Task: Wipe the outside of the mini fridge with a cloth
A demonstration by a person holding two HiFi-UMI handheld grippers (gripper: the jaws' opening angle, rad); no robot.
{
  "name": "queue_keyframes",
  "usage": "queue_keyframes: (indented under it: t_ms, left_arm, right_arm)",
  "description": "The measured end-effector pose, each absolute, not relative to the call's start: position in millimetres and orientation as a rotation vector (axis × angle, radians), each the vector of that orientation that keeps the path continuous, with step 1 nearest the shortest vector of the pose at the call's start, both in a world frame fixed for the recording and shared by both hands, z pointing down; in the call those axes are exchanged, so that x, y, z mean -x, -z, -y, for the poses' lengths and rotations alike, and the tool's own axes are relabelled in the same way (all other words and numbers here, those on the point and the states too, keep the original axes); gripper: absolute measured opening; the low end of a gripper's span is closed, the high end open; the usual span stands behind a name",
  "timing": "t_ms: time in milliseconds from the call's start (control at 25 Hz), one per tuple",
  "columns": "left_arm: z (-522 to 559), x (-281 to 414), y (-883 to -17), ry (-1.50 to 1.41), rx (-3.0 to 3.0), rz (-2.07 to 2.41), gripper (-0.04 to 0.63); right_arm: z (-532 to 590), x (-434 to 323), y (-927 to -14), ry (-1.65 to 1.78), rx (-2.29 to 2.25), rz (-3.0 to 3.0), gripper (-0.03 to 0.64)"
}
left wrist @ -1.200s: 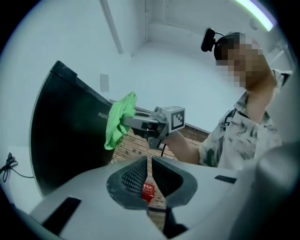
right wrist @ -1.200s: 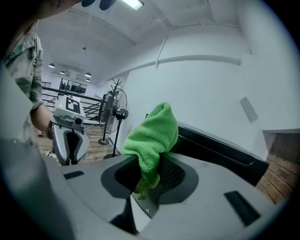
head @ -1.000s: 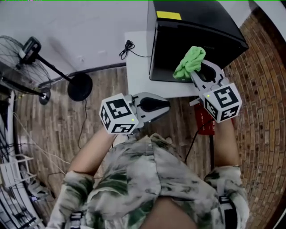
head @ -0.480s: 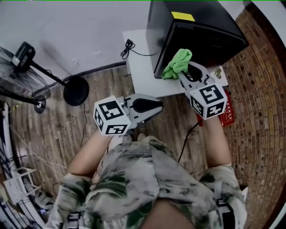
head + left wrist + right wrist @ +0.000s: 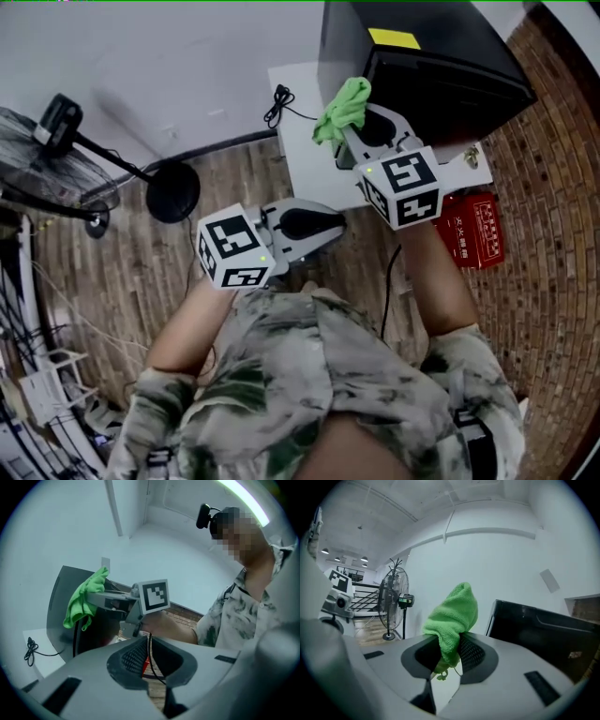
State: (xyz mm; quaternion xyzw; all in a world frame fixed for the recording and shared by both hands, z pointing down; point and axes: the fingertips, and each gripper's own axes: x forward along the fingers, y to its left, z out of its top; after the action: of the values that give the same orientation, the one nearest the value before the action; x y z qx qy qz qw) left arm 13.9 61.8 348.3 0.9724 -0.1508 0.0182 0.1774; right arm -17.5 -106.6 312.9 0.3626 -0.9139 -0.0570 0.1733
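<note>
cloth (image 5: 342,105), green, is clamped in the right gripper's (image 5: 350,133) fingers by the mini fridge (image 5: 450,70), upper frame; the left gripper's (image 5: 330,228) fingers are together.

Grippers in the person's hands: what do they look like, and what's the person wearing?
Both the left gripper and the right gripper are pale grey plastic, with dark ribbed pads inside curved jaws. Each carries a white cube with black square markers and a small green light. The person wears a short-sleeved shirt in a green-and-cream leafy print.
</note>
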Motion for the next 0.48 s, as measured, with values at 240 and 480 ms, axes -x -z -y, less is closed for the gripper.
queue_keyframes:
  t_ms: [240, 480]
  left_arm:
    - [-53.1, 23.2, -344.5, -0.030, -2.773, 0.343, 0.031]
    - [-54.1, 67.7, -343.9, -0.011, -2.790, 0.228, 0.031]
  right_arm:
    - [140.3, 51.7, -298.2, 0.340, -1.200, 2.403, 0.106]
    - [172.4, 88.5, -267.7, 0.688, -1.209, 2.064, 0.106]
